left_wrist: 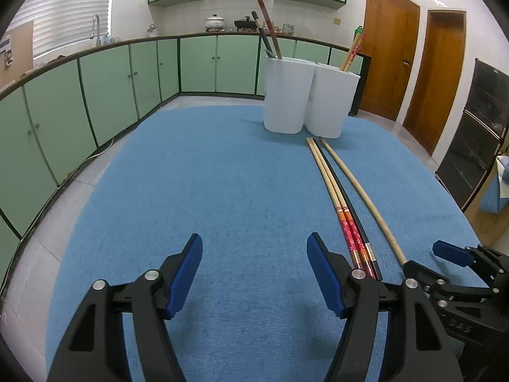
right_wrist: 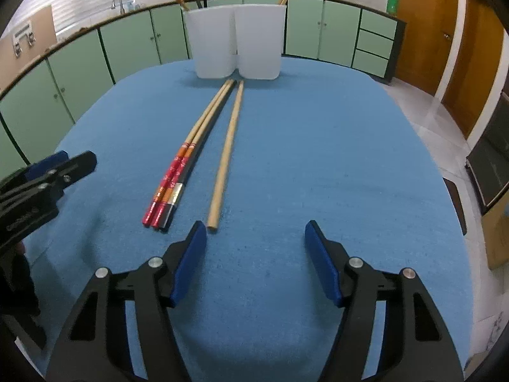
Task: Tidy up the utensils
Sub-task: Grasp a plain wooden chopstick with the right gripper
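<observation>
Both pairs of jaws hang low over the near edge of the blue cloth that covers the counter, angled down toward it. On the right gripper the jaws stand apart with nothing between the blue pads, and the butt of the plain wooden chopstick lies just beyond the tip of its left finger, a little outside the gap. It looks lined up to shift slightly left and close on that end, which would explain why it sits so close behind the stick. The left gripper is likewise open and empty, poised over bare cloth with the chopsticks off to its right; I would guess it is waiting its turn.

Next out lie the loose chopsticks, all pointing away toward the holders. Two red-patterned chopsticks lie pressed side by side, with a dark chopstick tight against them, and the plain one lies a little apart. Their far tips nearly reach the holders, as if laid out ready for sorting.

At the far edge stand two white holders, touching each other. The left holder already has dark and reddish sticks leaning in it, and the right holder holds red-patterned ones, so the sorting seems to go by kind. Four sticks remain on the cloth.
</observation>
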Demonstrator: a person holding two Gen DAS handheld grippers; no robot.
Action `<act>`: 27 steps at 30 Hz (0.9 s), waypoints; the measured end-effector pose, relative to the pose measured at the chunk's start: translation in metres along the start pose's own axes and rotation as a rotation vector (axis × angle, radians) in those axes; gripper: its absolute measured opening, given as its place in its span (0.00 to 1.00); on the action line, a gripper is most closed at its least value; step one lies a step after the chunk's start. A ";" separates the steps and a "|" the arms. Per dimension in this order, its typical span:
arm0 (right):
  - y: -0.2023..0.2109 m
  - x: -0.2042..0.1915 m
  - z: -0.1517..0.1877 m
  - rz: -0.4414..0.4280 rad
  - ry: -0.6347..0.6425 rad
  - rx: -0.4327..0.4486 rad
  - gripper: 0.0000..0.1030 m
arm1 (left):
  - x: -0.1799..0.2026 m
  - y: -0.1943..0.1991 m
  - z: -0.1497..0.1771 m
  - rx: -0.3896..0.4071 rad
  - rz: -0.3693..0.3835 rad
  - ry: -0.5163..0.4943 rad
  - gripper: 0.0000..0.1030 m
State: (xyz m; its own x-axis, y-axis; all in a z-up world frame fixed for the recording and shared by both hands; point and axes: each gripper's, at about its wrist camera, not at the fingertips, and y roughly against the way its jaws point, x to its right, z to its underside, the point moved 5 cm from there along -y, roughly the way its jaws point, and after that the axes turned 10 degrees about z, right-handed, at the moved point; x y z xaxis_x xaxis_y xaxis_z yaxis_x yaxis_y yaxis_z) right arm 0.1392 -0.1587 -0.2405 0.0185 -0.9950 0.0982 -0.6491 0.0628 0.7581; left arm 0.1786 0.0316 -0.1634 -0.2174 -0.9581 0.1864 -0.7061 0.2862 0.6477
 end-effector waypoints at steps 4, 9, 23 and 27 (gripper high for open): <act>0.002 -0.010 0.003 -0.059 0.020 -0.001 0.53 | 0.002 0.001 0.000 0.003 -0.004 -0.010 0.65; -0.001 -0.006 0.001 -0.065 -0.012 -0.014 0.45 | 0.003 0.002 0.000 0.004 -0.004 -0.016 0.65; -0.009 -0.008 -0.006 -0.084 -0.012 -0.019 0.06 | 0.013 -0.005 0.000 -0.022 0.016 -0.031 0.66; -0.008 0.003 -0.003 -0.064 -0.036 -0.016 0.06 | 0.021 -0.007 0.003 -0.041 0.050 -0.045 0.65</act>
State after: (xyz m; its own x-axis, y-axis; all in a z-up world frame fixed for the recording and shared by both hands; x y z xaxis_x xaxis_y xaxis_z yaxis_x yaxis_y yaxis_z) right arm 0.1470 -0.1624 -0.2440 0.0314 -0.9992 0.0262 -0.6354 0.0003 0.7722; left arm 0.1771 0.0090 -0.1661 -0.2822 -0.9410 0.1866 -0.6654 0.3322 0.6685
